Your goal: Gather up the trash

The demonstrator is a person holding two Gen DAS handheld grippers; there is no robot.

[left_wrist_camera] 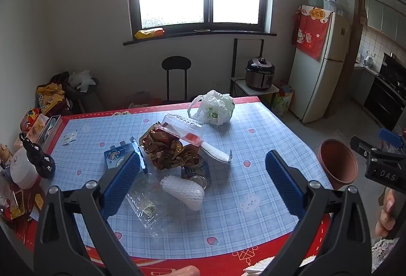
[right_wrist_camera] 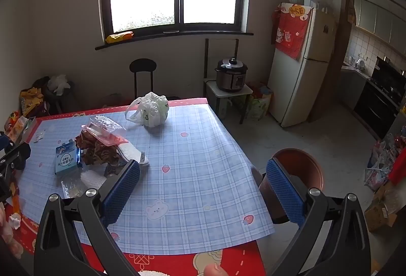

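Note:
A pile of trash lies mid-table: crumpled brown-gold wrappers (left_wrist_camera: 168, 149), a clear plastic clamshell (left_wrist_camera: 182, 127), a white foam fruit net (left_wrist_camera: 184, 189), a clear plastic bag (left_wrist_camera: 147, 205), a small blue carton (left_wrist_camera: 119, 155) and a can lid (left_wrist_camera: 199, 181). A white plastic bag (left_wrist_camera: 213, 107) sits at the far side. The pile shows left in the right wrist view (right_wrist_camera: 101, 146). My left gripper (left_wrist_camera: 203, 184) is open above the pile's near side. My right gripper (right_wrist_camera: 203, 189) is open over the table's right part, beside a brown bin (right_wrist_camera: 299, 172).
The table (left_wrist_camera: 266, 149) has a blue checked cloth with red border. Clutter, a black bottle (left_wrist_camera: 40, 157) and a white pot line its left edge. The brown bin (left_wrist_camera: 337, 164) stands off the right edge. A chair, rice cooker (left_wrist_camera: 260, 74) and fridge stand beyond.

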